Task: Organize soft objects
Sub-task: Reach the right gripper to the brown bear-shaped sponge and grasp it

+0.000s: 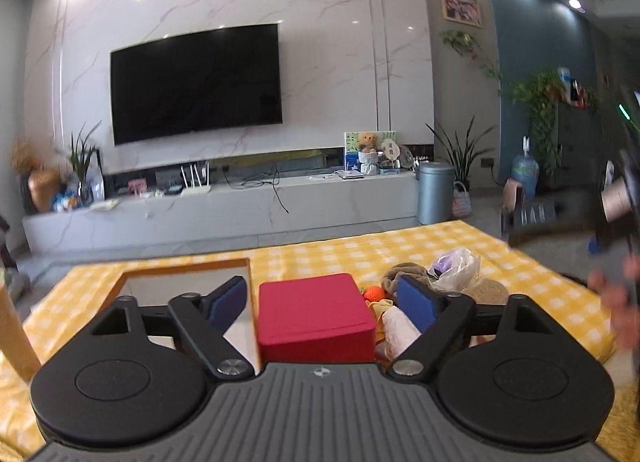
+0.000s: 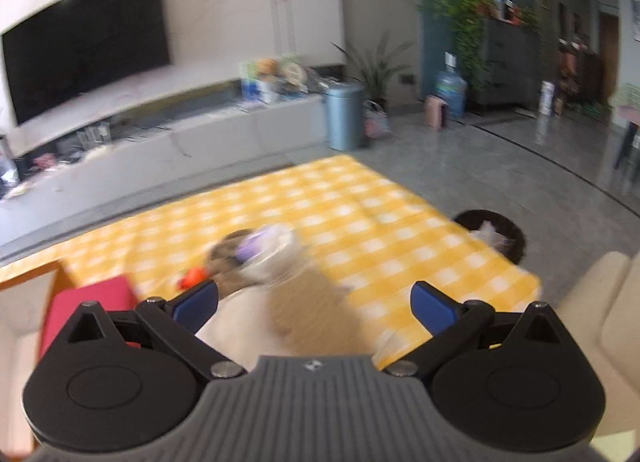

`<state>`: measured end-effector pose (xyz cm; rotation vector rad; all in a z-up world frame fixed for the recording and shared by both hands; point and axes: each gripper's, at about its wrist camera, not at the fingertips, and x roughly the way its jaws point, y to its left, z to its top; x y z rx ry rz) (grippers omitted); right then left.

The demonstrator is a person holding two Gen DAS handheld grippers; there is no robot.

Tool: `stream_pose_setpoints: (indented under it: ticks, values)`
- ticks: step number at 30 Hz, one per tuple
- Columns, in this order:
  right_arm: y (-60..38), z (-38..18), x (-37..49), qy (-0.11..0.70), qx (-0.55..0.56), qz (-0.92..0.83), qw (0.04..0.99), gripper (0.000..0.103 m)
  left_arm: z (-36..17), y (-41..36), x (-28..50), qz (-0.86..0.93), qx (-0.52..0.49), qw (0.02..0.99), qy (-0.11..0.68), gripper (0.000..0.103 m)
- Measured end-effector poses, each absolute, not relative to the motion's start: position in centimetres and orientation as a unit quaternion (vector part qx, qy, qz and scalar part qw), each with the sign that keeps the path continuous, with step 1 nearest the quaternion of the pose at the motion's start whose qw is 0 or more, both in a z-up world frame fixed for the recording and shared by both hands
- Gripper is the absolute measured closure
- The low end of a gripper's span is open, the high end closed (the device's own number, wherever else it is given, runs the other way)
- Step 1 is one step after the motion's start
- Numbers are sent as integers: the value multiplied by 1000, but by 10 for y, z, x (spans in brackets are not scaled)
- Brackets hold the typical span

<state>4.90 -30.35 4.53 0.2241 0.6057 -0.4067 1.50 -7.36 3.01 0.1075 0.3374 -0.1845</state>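
Note:
A pile of soft objects lies on the yellow checked cloth: a brown plush, a clear bag with a purple item, a tan round plush, an orange toy and a pink-white roll. A red box stands left of the pile, between my left gripper's fingers. My left gripper is open and empty. My right gripper is open and empty above the blurred pile, with the tan plush and the bag in front of it.
An orange-rimmed tray lies left of the red box. A dark round basket stands on the floor off the cloth's right edge. A cream sofa arm is at right. A TV console and a grey bin stand behind.

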Motion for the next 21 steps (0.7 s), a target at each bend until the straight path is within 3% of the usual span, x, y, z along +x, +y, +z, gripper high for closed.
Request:
stream_pose_setpoints:
  ticks: [5,11,21]
  values:
    - [-349,38,84,312,133,-227,913,3,18,-99,33,-91,62,972,209,0]
    - [-370,-25,104,383,163,-186,890,3,-4,-125,40,-133,107,957,236,0]
    - [-339,-54,135,445,64,-151,881,3,-24,-134,52,-174,85,946,262,0]
